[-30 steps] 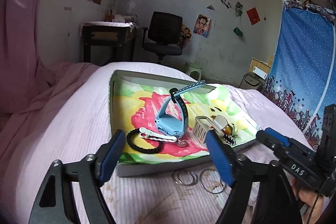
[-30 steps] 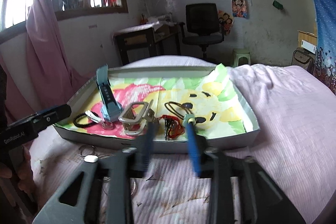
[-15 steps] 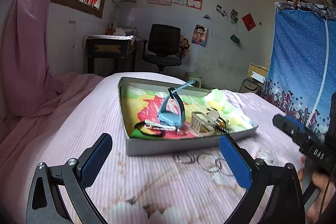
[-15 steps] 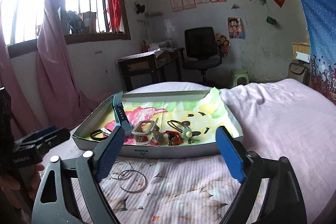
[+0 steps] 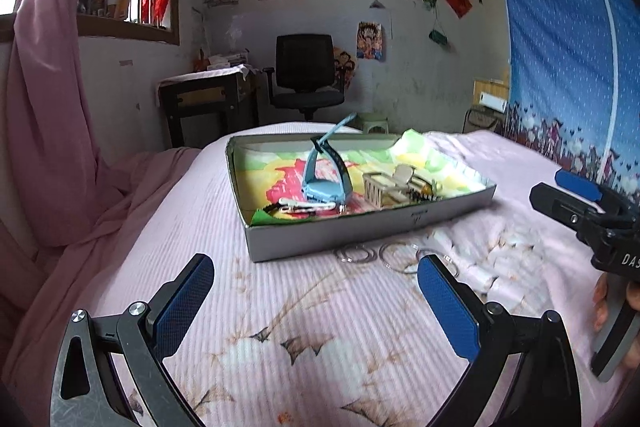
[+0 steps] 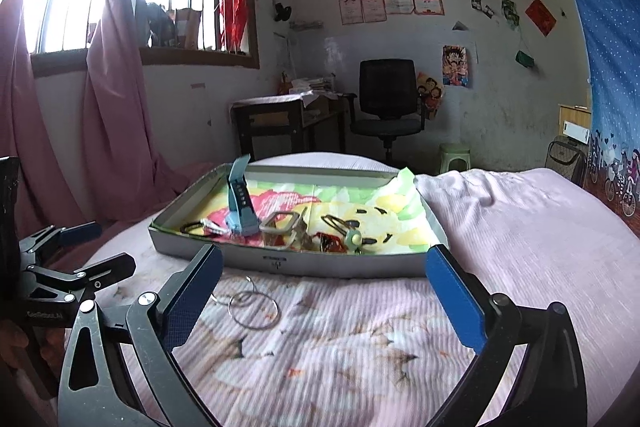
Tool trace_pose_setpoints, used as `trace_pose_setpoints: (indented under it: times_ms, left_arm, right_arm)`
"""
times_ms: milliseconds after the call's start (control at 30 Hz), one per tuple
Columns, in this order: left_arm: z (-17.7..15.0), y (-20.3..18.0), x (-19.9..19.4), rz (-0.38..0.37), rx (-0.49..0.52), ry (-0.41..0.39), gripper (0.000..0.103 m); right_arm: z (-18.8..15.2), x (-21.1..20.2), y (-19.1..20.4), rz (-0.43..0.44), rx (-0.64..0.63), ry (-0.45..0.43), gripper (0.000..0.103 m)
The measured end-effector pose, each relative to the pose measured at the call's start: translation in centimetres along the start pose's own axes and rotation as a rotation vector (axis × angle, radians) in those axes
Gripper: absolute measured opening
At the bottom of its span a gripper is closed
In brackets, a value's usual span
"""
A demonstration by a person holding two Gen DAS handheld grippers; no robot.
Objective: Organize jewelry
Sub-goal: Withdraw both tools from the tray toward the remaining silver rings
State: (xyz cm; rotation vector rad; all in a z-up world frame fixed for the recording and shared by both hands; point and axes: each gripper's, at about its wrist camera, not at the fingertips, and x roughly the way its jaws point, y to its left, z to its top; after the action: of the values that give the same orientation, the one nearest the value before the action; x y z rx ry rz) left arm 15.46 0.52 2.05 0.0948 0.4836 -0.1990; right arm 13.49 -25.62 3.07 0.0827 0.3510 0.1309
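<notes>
A shallow grey tray lined with a bright cartoon sheet lies on the pink bedspread. In it are a blue watch, a white hair clip over a black band, a square metal claw clip and a red trinket. Thin wire hoops lie on the bed just in front of the tray. My left gripper is open, short of the tray. My right gripper has its jaws opening, with nothing between them.
A pink curtain hangs at the left by the window. A dark desk and black office chair stand beyond the bed, a blue curtain at the right. A hand holds the right gripper's handle.
Both grippers have drawn back from the tray toward the near side of the bed. The right jaws went from nearly shut to wide; the left widened too.
</notes>
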Motion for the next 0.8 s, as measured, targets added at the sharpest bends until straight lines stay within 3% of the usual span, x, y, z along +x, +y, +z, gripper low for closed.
trace_pose_setpoints:
  times_ms: [333,567,633,700,800]
  left_arm:
    - [-0.6,-0.6,1.8,0.013,0.040,0.108,0.102]
    - [-0.5,0.9,3.1,-0.043,-0.047,0.154,0.102]
    - [-0.4,1.4,3.5,-0.060,-0.082,0.163,0.102]
    - [-0.3,1.8,4.0,-0.078,-0.110,0.169,0.102]
    - [-0.3,2.3,4.8,-0.105,-0.145,0.182,0.095]
  right_arm:
    - [-0.8,2.4,0.4,-0.037,-0.041,0.155,0.100]
    - [-2.2,4.8,0.5,0.020,-0.021,0.285,0.099]
    - [-2.3,5.3,0.5,0.030,-0.013,0.304,0.095]
    - [-2.6,5.8,0.5,0.036,-0.009,0.324,0.078]
    - [-2.8,6.3,0.5,0.047,0.002,0.343,0.071]
